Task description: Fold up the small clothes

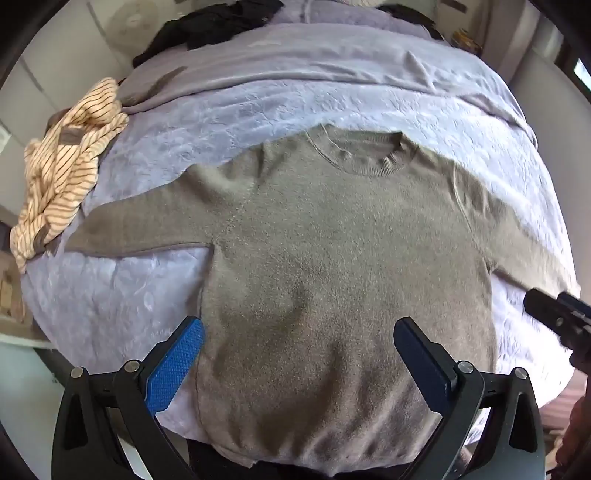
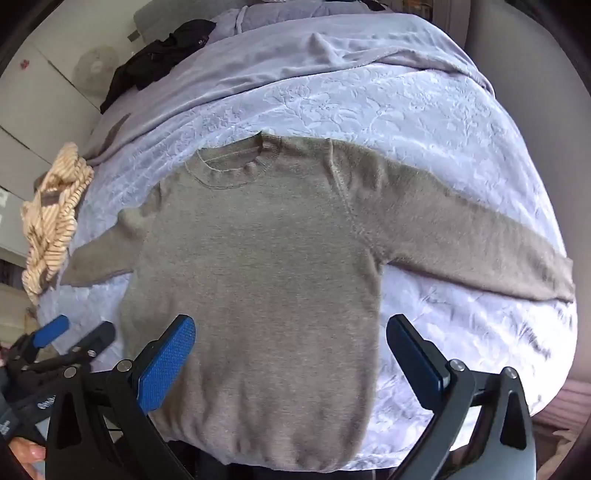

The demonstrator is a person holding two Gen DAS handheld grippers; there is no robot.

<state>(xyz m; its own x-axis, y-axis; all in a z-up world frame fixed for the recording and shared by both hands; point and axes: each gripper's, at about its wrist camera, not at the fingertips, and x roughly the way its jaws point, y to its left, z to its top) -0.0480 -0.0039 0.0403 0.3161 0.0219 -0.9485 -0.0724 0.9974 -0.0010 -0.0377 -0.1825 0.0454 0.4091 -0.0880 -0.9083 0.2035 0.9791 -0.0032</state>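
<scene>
A taupe long-sleeved sweater (image 1: 332, 258) lies flat on a pale lilac bedspread (image 1: 122, 295), collar away from me, both sleeves spread out. It also shows in the right wrist view (image 2: 258, 266). My left gripper (image 1: 299, 332) is open and empty above the sweater's lower left part. My right gripper (image 2: 291, 332) is open and empty above the lower right part. The right gripper (image 1: 561, 325) shows at the right edge of the left wrist view. The left gripper (image 2: 66, 339) shows at the lower left of the right wrist view.
A crumpled cream striped garment (image 1: 62, 166) lies at the bed's left edge, also in the right wrist view (image 2: 51, 218). A grey-lilac blanket (image 1: 295, 66) covers the far bed, with dark clothes (image 1: 210, 26) on it. White cabinets (image 2: 33, 96) stand at left.
</scene>
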